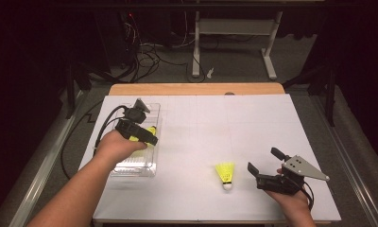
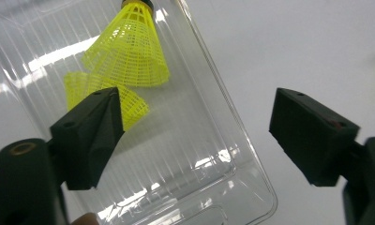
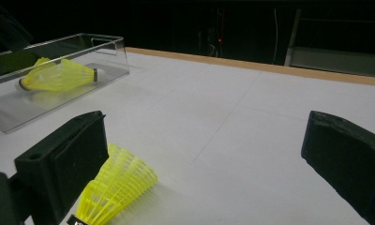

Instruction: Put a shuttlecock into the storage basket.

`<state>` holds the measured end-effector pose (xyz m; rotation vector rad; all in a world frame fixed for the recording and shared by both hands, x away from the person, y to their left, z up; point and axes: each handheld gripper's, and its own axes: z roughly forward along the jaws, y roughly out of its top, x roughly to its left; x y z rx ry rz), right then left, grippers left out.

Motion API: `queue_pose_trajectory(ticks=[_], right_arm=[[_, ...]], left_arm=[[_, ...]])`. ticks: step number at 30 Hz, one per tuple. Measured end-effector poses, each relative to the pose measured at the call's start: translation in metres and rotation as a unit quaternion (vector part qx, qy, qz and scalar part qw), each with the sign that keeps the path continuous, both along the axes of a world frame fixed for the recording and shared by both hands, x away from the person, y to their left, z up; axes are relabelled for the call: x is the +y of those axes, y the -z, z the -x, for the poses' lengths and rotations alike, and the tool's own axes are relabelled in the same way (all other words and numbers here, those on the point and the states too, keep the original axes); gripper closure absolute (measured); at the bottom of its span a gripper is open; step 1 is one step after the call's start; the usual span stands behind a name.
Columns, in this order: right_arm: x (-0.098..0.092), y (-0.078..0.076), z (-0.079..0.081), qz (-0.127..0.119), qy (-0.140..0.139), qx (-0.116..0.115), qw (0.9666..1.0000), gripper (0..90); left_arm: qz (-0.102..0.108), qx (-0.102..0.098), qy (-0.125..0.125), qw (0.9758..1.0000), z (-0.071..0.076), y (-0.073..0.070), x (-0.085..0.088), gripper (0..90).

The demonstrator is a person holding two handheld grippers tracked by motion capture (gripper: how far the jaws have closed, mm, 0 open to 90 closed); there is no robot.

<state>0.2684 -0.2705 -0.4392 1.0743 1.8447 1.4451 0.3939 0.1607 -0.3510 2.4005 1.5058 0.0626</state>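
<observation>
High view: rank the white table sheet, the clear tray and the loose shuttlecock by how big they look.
1. White table sheet.
2. Clear tray, near the left edge.
3. Loose shuttlecock, by far the smallest.

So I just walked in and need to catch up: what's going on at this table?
A person is putting yellow shuttlecocks into a clear plastic box. The left hand-held gripper hangs over the box with jaws open and nothing between them; two shuttlecocks in the box lie below it. One loose shuttlecock lies on the white table, just in front of the open right hand-held gripper, not yet gripped.
</observation>
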Motion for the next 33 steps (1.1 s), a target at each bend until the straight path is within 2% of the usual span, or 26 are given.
queue_pose_trajectory(ticks=[4,12,16,20,33], right_arm=[[0.0,-0.001,0.0,0.0,0.001,-0.001,1.0,1.4],[-0.001,0.0,0.0,0.002,0.003,-0.001,1.0,1.4],[-0.002,0.0,0.0,0.004,0.003,0.0,1.0,1.4],[-0.002,-0.001,-0.001,0.005,0.005,0.001,1.0,0.3],[-0.004,-0.003,-0.003,0.01,0.016,0.002,0.9998,0.2]], left_arm=[[-0.005,-0.001,0.01,0.9999,0.003,0.001,-0.005,14.9],[0.006,0.008,0.027,0.9996,0.008,0.002,-0.018,6.5],[-0.004,0.011,0.028,0.9995,0.009,0.004,-0.023,0.9],[-0.002,0.009,0.027,0.9996,0.01,0.003,-0.028,0.9],[0.006,0.009,0.06,0.9981,0.021,0.004,-0.049,0.9]])
